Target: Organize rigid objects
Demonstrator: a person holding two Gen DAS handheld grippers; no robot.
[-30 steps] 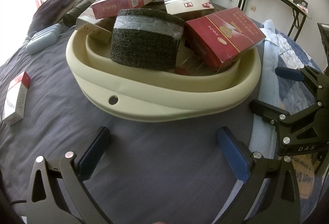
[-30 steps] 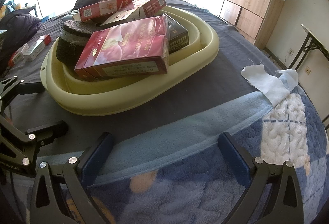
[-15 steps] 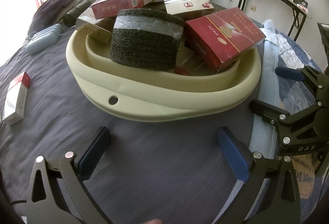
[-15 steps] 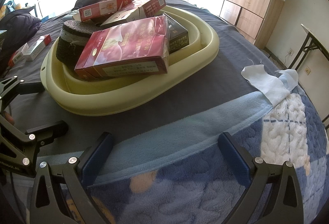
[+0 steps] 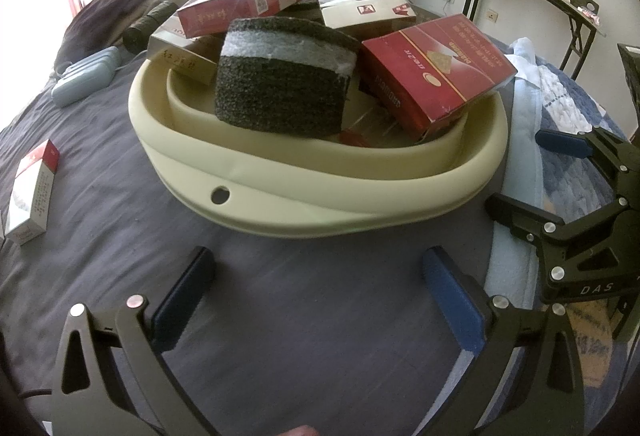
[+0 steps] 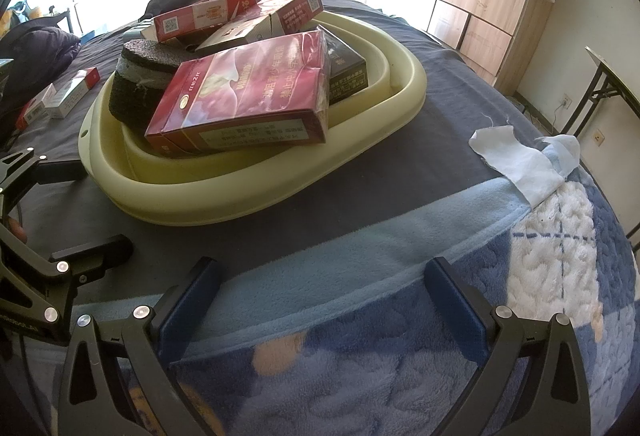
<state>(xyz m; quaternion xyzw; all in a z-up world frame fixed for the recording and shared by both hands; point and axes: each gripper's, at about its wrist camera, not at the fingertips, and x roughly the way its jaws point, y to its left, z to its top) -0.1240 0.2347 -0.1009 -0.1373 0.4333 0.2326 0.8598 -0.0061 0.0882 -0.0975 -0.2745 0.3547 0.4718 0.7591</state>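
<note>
Cream basin (image 5: 320,191) on the grey bedsheet (image 5: 280,296), heaped with a black foam block (image 5: 280,87), a large red carton (image 5: 436,71) and more red and pale cartons (image 6: 240,15) behind. Loose cigarette packs (image 5: 34,191) well apart at far left; white cloth (image 6: 516,159) on the blue blanket (image 6: 400,356). Lower basin contents hidden under the pile. Left gripper (image 5: 316,296) low before the basin, fingers (image 5: 184,296) spread wide, empty. Right gripper (image 6: 320,296) just beside it over the blanket, fingers (image 6: 452,300) likewise parted, holding nothing.
</note>
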